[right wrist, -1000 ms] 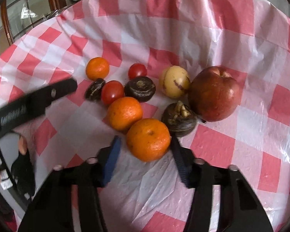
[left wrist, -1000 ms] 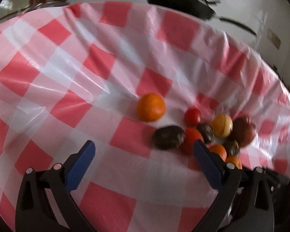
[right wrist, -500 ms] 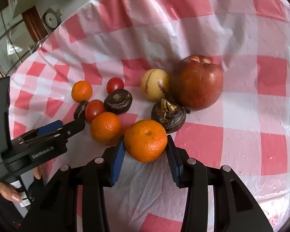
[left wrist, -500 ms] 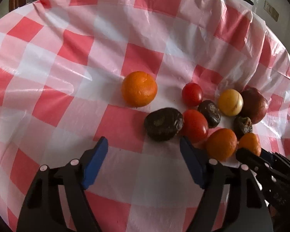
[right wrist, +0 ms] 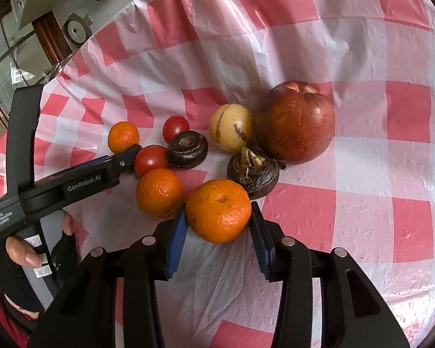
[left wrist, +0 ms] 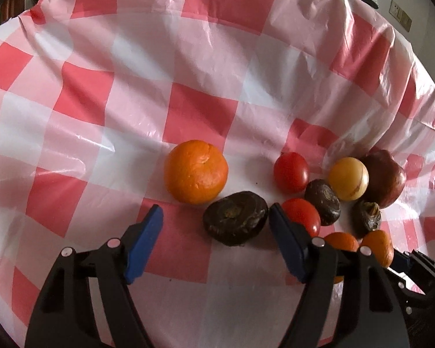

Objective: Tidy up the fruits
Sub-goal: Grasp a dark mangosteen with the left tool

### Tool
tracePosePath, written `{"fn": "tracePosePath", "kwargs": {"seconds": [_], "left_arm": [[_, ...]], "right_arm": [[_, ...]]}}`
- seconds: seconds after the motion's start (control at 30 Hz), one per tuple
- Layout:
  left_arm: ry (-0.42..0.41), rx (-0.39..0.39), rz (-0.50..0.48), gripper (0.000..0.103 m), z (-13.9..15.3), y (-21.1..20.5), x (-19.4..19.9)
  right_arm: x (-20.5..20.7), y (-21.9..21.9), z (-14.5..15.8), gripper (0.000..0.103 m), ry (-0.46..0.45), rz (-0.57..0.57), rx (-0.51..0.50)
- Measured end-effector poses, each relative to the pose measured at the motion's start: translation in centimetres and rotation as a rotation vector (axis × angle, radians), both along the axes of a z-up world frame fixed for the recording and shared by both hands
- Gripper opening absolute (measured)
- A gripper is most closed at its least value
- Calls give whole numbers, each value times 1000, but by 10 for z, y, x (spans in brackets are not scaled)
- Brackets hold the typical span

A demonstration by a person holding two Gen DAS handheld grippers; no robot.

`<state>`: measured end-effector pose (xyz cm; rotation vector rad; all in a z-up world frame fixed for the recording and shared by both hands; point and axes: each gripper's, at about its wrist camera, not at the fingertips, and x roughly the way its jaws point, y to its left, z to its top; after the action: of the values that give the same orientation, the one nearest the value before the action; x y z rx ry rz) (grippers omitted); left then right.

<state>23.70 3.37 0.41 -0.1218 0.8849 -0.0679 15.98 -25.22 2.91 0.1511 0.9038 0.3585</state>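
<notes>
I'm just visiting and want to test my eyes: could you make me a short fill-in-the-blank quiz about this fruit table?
1. The right gripper is shut on an ____.
2. The biggest fruit on the checked tablecloth is a red ____.
3. The dark fruit between the left gripper's jaws is touched by only ____ blue pad.

Missing words: orange; apple; one

Counter (left wrist: 188, 92) is wearing a wrinkled red-and-white checked plastic cover. Lying on it: a lone orange (left wrist: 195, 171) apart from the cluster, two tomatoes (left wrist: 290, 171), three dark brown wrinkled fruits (left wrist: 235, 222), a yellow round fruit (right wrist: 232, 127) touching a red apple (right wrist: 297, 126), and another orange (right wrist: 159, 192) sitting near the front.
</notes>
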Motion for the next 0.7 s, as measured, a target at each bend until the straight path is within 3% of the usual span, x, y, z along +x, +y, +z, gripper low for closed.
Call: {"fn": "tracePosePath", "kwargs": {"seconds": [0.1, 0.17, 0.4, 0.7], "left_arm": [[-5, -3, -29, 49, 3, -2, -2], [-6, 1, -40, 43, 3, -6, -5], [-63, 8, -12, 42, 11, -4, -13], [-90, 12, 18, 42, 13, -4, -34]], "right_arm": [[1, 2, 0, 42, 0, 0, -1], [1, 1, 0, 42, 0, -1, 0], [0, -1, -1, 42, 2, 1, 23], [-1, -19, -2, 42, 4, 2, 143]]}}
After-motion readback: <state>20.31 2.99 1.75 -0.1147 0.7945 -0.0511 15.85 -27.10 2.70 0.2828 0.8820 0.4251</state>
